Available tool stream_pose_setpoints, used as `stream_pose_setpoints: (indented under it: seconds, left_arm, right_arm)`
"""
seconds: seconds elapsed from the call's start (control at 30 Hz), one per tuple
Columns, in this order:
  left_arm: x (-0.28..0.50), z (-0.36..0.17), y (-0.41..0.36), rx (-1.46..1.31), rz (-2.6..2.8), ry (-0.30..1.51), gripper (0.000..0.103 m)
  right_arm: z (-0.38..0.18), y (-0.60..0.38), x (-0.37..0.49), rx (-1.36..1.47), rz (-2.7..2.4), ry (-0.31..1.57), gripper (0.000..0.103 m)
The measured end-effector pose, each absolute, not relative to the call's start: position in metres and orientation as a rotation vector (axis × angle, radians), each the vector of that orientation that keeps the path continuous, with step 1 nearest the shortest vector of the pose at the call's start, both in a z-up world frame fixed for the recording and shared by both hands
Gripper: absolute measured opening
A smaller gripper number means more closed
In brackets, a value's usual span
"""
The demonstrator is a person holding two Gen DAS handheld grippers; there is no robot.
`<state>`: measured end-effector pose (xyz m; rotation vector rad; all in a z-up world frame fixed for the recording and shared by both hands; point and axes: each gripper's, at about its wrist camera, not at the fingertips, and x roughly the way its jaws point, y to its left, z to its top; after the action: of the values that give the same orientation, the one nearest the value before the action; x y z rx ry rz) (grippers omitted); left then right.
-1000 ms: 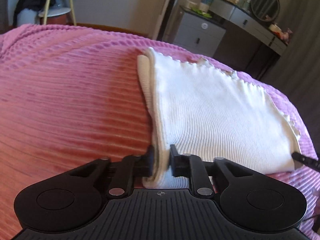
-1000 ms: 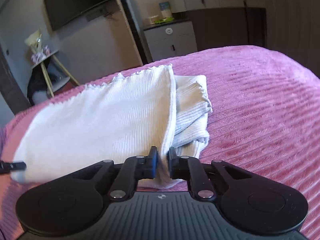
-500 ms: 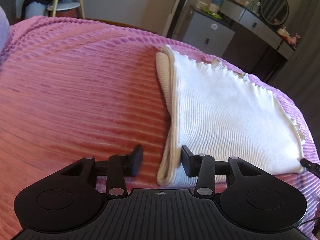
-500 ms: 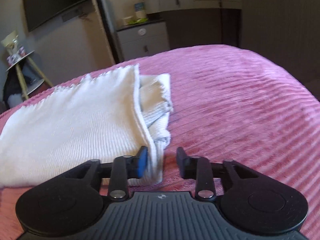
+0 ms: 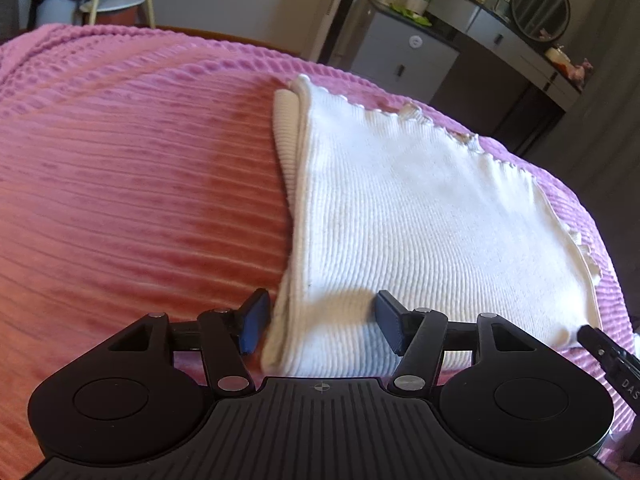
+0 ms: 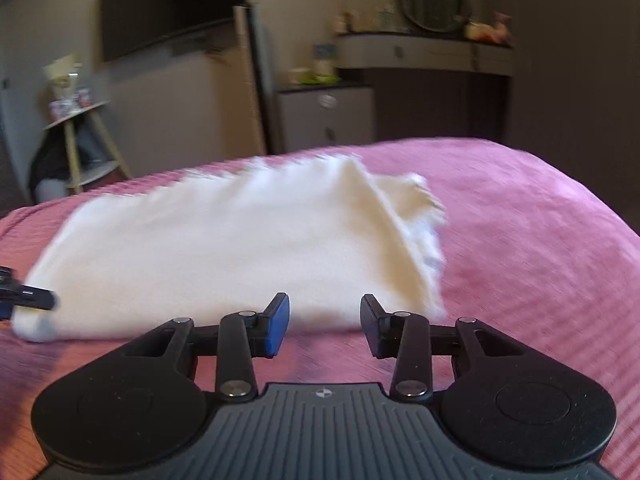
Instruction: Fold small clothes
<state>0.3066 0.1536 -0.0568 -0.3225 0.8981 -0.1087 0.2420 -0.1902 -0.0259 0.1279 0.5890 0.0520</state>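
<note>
One folded white garment (image 5: 420,216) lies on the pink bed (image 5: 140,200). The left claw (image 5: 320,326) has just been opening; its jaws straddle the garment's near left corner without pressing it. The right claw (image 6: 325,326), part open after closing slightly, holds nothing, with the garment just beyond its tips.

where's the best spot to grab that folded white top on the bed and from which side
Probably the near left corner of the white top, approached from the near side: its layered folded edge stands slightly proud of the pink bedspread there, already between the open left gripper's jaws.
</note>
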Motion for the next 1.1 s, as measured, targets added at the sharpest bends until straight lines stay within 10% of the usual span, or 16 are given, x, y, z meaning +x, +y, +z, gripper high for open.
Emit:
stream_pose_setpoints:
  seconds: [0.7, 1.1]
  left_arm:
    - [0.329, -0.065, 0.175, -0.576, -0.201, 0.879, 0.032]
    - [0.342, -0.068, 0.184, -0.691, -0.194, 0.877, 0.079]
  right_arm:
    - [-0.038, -0.206, 0.272, 0.112, 0.018, 0.601, 0.024]
    - [-0.026, -0.151, 0.266, 0.136, 0.204, 0.579, 0.025]
